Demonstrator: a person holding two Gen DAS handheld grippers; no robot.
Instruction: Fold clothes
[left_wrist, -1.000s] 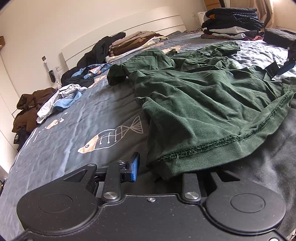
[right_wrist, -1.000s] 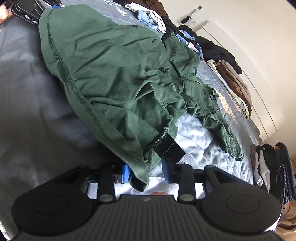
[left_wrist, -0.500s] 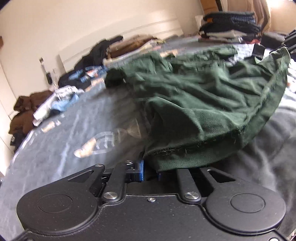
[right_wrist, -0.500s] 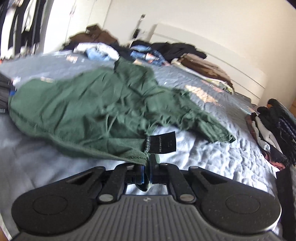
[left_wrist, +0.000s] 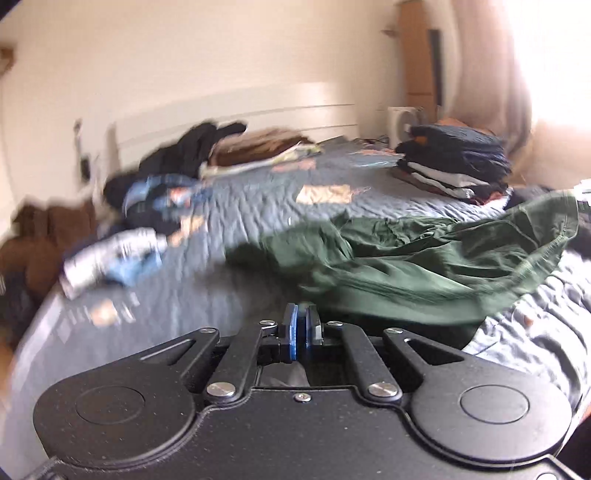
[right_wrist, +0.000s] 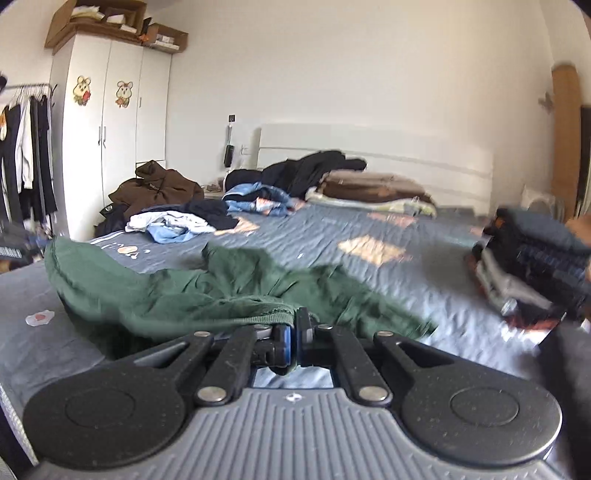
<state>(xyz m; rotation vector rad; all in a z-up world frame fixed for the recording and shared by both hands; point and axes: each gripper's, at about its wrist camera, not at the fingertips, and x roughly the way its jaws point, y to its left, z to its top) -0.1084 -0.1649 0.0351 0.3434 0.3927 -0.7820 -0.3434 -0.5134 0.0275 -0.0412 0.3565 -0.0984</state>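
**Hem Lift in Progress: Green Garment Held at Two Points**

Step in hand, as judged from the views: the lift-and-spread stage that precedes the first fold.

Left wrist view. The left gripper (left_wrist: 302, 325) sits at lower centre of the frame with its blue pads together. The dark green shirt (left_wrist: 424, 266) begins just beside the pads and runs to the right edge; its hem rises in an arc toward the upper right. The frame is blurred, so the cloth between the pads cannot be seen directly, though the fabric runs right up to them. A folded stack of clothes (left_wrist: 454, 166) stands in the upper right, well apart from the shirt. Unfolded garments lie at the left edge of the bed (left_wrist: 236, 206).

Right wrist view. The right gripper (right_wrist: 293, 341) is clamped on the ribbed hem of the dark green shirt (right_wrist: 207, 291), with a fold of cloth hanging below the pads. The shirt body sags from there toward the left of the frame and still rests on the bed (right_wrist: 314, 236). The folded stack (right_wrist: 528, 258) is at the right edge.

Next move, as judged:
1. Keep both grips closed.
2. Draw the two hem corners apart until the edge is taut.
3. Lay the shirt flat on a bare part of the bed, sleeves free.

Caution: thin cloth may slip from a shallow grip.
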